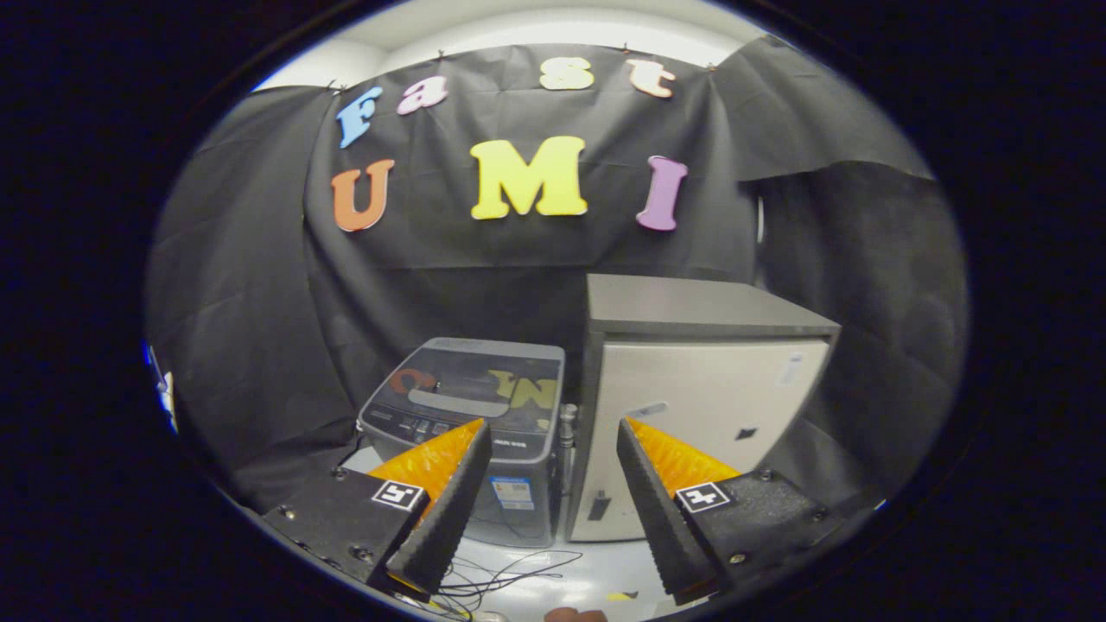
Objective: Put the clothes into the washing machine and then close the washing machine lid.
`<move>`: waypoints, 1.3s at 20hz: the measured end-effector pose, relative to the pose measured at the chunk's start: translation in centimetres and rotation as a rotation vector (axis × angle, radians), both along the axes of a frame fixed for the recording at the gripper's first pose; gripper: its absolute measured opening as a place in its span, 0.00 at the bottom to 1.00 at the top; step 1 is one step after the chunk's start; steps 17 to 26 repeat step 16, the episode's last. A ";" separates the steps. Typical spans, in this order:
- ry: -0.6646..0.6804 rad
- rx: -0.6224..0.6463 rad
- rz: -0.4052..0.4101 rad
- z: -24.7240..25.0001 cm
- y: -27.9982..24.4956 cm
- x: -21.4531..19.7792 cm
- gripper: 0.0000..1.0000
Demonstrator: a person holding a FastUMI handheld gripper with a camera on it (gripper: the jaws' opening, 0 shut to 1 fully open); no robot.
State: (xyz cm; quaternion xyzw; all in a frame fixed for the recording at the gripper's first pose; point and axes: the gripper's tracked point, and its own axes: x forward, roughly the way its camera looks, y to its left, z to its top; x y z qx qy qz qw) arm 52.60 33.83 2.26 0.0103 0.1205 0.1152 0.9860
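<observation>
The gripper (pixel 553 484) is open and holds nothing; the washing machine (pixel 471 423) stands on the floor beyond the fingertips, at about 11 o'clock from them, with its lid down. A taller grey cabinet (pixel 700 406) stands just beside it, at 1 o'clock. No clothes can be seen here — what is inside the machine I cannot tell — so the lid probably must be opened first.

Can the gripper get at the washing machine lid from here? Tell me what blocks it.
Probably yes. The gripper is open and holds nothing, and the washing machine stands beyond its fingers with the lid shut on top. Nothing lies between them; the grey cabinet stands beside it, not in front.
</observation>
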 end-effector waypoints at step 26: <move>-0.066 0.080 -0.079 2.0 -2.8 -1.6 0.92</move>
